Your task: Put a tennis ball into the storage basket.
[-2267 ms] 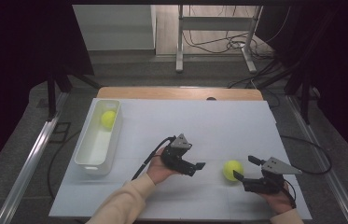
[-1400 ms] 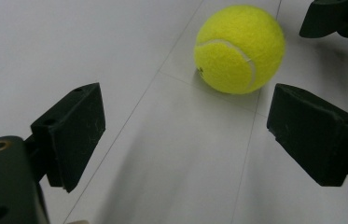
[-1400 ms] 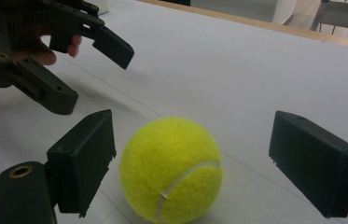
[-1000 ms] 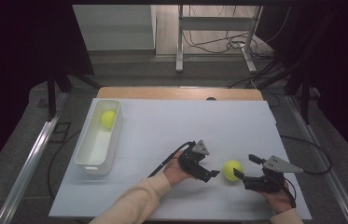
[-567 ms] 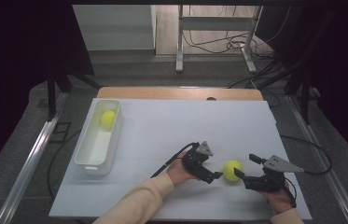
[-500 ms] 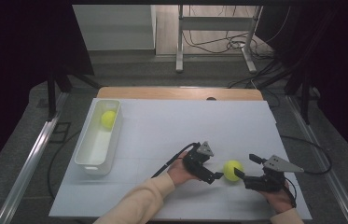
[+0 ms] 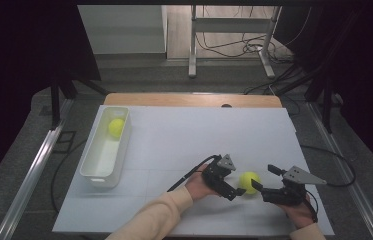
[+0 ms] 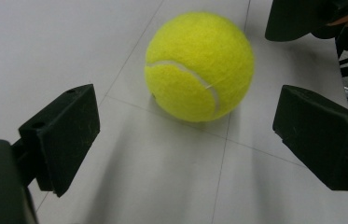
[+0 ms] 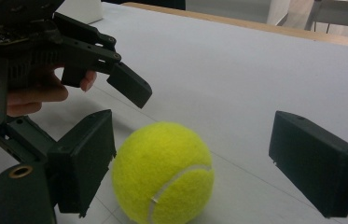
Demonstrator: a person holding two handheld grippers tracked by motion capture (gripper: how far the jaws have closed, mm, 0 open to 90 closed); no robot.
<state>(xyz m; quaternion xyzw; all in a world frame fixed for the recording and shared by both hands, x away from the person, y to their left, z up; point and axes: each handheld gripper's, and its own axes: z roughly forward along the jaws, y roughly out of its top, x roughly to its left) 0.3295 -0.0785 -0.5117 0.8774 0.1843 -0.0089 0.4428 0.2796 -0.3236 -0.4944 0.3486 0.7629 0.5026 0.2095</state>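
Observation:
A yellow tennis ball [image 7: 249, 182] rests on the white table top near the front right. My left gripper [image 7: 234, 183] comes at it from the left, low over the table. Its jaws have just been opening; they stand wide with the ball [image 8: 199, 65] just ahead of the tips and no pad on it. My right gripper [image 7: 265, 177] is on the ball's right side, open. The ball [image 9: 162, 179] lies between its jaws, close beside the left one. One of the left gripper's fingers [image 9: 129, 91] shows behind it. A second tennis ball [image 7: 116, 127] lies in the white bin [image 7: 99, 167].
The bin stands along the table's left side. Cables trail from both grippers across the table. A wooden strip [image 7: 194, 100] edges the far side, with table legs and cords on the floor beyond.
My left gripper has moved right across the table to the ball, most of it before a second ago. The right gripper and the ball have stayed put.

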